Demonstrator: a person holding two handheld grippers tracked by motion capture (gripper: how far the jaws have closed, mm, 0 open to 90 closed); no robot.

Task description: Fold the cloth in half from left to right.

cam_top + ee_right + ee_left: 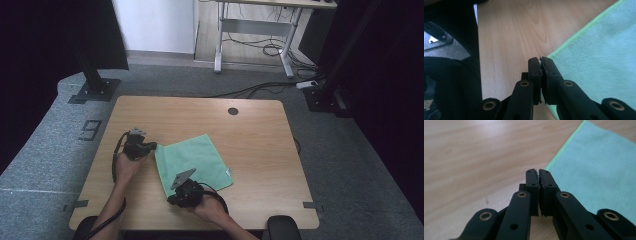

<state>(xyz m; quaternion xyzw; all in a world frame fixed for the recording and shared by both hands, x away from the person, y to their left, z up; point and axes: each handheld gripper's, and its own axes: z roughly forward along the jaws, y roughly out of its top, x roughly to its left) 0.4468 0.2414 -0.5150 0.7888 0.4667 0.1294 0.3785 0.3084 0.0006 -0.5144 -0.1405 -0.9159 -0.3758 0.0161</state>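
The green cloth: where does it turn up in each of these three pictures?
High view: green cloth lies mid-table between both grippers.
Left gripper view: upper right, beyond shut jaws.
Right gripper view: right side, beside shut jaws.
Shared landmark: its bright green hemmed edge.

Grey carpet [350, 165], white wall [155, 25], desk frame [255, 30] w/ cables behind.

Soft daylight, dark edges, blurred foreground

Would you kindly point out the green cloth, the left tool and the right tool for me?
green cloth [200, 159]: high view, middle of its flat surface.
left tool [538, 172]: left gripper view, between its closed tips.
right tool [540, 59]: right gripper view, between its closed tips.
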